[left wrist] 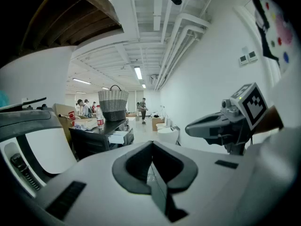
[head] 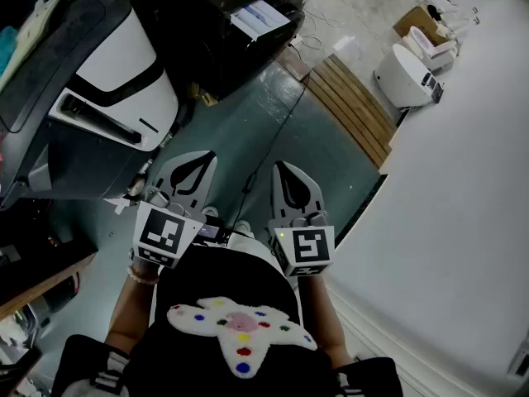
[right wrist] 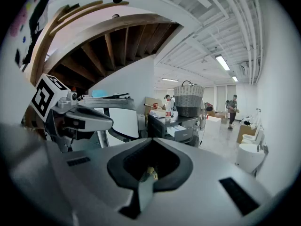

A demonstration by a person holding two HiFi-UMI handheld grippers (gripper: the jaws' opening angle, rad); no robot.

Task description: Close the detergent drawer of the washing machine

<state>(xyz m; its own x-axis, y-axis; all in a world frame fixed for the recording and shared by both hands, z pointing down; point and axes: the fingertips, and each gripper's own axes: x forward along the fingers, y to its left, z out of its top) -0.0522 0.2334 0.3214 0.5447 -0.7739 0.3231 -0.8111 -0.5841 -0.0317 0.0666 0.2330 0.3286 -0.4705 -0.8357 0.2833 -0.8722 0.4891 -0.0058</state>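
The left tongs (head: pixel 197 160) and right tongs (head: pixel 286 170) are fully closed on nothing, side by side, with what may be the washing machine (head: pixel 124 64) ahead-left, well apart.

Bright ceiling strip lights (left wrist: pixel 138 72), dim foreground, strong fisheye bending at edges, near surfaces soft

a black table (right wrist: pixel 175 124) stands in the room. on top of it sits a big woven basket (right wrist: pixel 189 99), and a bottle (left wrist: pixel 99 117) stands just beside the basket. on the floor near the table lies a board of wood slats (head: pixel 355 106). a round white tub (head: pixel 403 77) sits past the board, further from the table, near a brown box (head: pixel 416 19). a person (right wrist: pixel 232 110) stands far behind the table.
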